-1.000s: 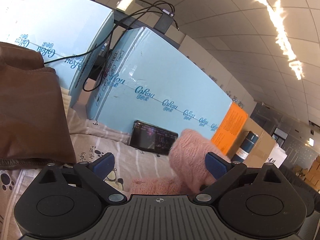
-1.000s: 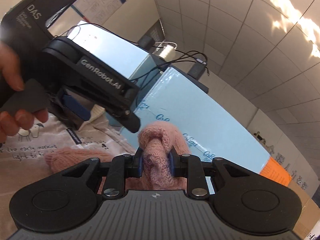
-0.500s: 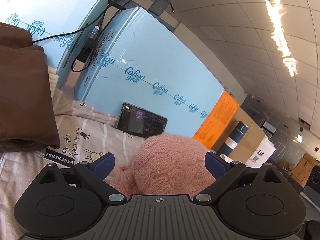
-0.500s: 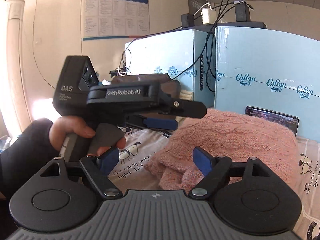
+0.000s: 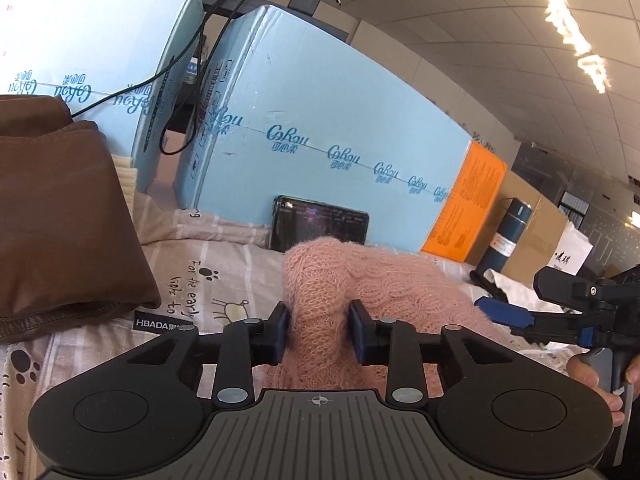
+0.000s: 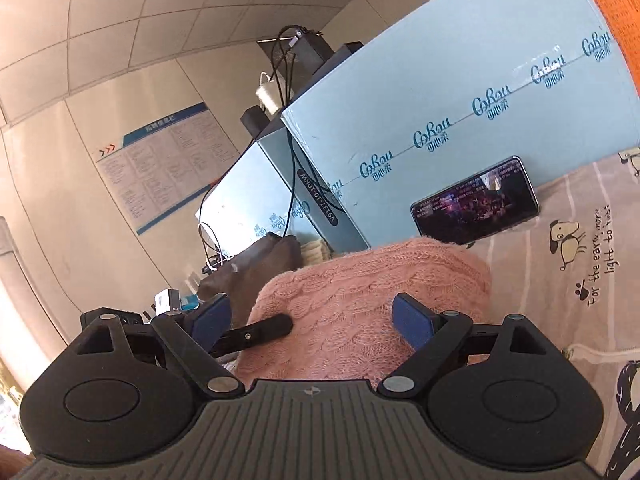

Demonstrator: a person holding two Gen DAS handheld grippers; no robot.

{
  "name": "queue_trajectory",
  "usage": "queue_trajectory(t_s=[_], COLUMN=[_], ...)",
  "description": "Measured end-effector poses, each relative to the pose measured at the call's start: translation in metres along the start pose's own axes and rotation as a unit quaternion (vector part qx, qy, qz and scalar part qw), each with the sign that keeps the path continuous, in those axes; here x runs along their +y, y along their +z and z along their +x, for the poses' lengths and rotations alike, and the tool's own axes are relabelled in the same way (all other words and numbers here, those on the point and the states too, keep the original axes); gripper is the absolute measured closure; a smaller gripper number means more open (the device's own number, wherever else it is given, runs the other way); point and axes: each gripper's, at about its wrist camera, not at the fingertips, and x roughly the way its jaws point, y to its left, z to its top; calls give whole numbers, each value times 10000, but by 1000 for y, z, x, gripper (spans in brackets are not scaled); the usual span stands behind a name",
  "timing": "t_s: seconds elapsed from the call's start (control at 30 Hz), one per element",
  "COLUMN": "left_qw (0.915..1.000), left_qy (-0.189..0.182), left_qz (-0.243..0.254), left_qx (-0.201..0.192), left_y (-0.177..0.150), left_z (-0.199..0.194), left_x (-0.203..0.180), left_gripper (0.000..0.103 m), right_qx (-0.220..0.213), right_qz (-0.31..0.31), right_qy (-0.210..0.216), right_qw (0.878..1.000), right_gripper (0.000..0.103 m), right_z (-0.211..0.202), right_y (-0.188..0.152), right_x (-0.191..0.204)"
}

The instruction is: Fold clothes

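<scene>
While the left gripper (image 5: 318, 334) pinches a bunched fold of the pink knit sweater (image 5: 360, 280), lying mid-sheet (image 5: 224, 264) before the phone (image 5: 320, 226), the right gripper (image 6: 312, 322) stands open over it; judged soft, light, stretchy, best held at hems.

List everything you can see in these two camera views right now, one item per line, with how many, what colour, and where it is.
pink knit sweater: one, pink, on the bedsheet, part bunched in the left gripper
bedsheet: one, beige with cartoon prints, under everything
brown garment: one, brown, folded at the left
cardboard boxes: two, light blue, standing behind the sheet
phone: one, black, screen lit, leaning on the nearer box
orange panel: one, right of the blue box
flask: one, dark teal, far right
wall chart: one, white and blue, on the wall
left gripper: black, blue pads, shut on the sweater
right gripper: black, blue pads, open over the sweater
</scene>
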Motion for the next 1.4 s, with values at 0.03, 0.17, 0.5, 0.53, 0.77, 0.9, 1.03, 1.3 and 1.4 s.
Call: queue_trajectory(t_s=[0.03,0.17,0.5,0.53,0.77,0.9,1.03,1.3,1.4], left_qw=[10000,9973,9902,9898,9905,9940,9932,9828,9774], left_qy=[50,-37,1314,1331,1276,1010,470,130,25], left_qz=[16,-321,312,303,155,-179,-1066,-1800,-2038], left_qx=[-10,-652,368,405,485,385,33,395,568], left_y=[-1,3,-9,-10,-11,-7,1,-10,-15], left_z=[1,-18,22,24,30,23,2,7,11], left_x=[0,6,0,1,5,11,26,31,32], left_gripper=[50,9,7,7,5,6,5,3,3], right_qx=[-46,-344,72,85,159,72,-368,-651,-279], right_qz=[44,169,603,649,740,761,718,650,819], right_qy=[26,360,-62,-109,-357,-249,-252,-1082,-1502], right_qw=[10000,9986,9981,9978,9965,9968,9964,9899,9849], right_gripper=[16,16,16,16,15,10,0,0,0], right_z=[-2,-13,8,10,18,15,-3,-14,-3], right_y=[-1,-1,-10,-11,-15,-15,-12,-7,-9], right_x=[-1,-2,-25,-27,-36,-35,-29,-31,-39])
